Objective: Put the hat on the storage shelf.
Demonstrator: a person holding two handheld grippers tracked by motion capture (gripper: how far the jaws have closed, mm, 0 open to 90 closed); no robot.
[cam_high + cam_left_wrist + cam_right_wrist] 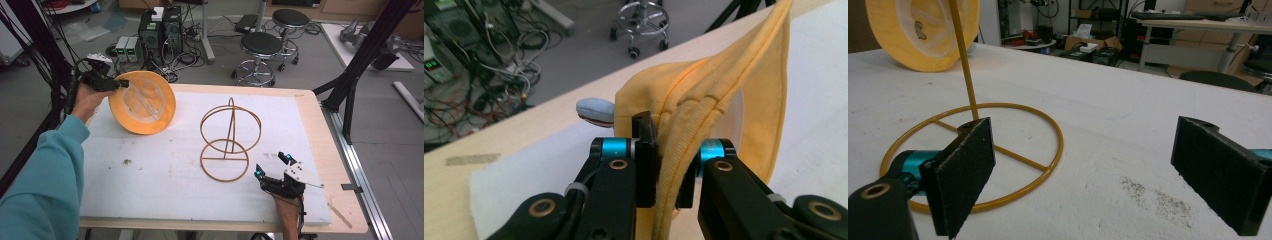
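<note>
A yellow cloth hat (142, 102) is lifted on edge at the table's far left, its white-lined inside facing me. My left gripper (121, 84) is shut on the hat's brim (671, 165), the ribbed yellow edge pinched between the black pads. A gold wire stand (230, 140) with a round base ring, an upright post and a top ring stands mid-table. My right gripper (272, 166) rests near the front right, open, with nothing between its wide-set pads (965, 175); the stand's base ring (973, 155) lies just left of them, the hat (923, 32) behind.
The white foam sheet (165, 185) covers the wooden table (320, 130). A small blue-grey oval object (595, 111) lies behind the hat. Stools (260, 50), computers and cables (160, 35) stand on the floor beyond; a black frame post (360, 60) rises at right.
</note>
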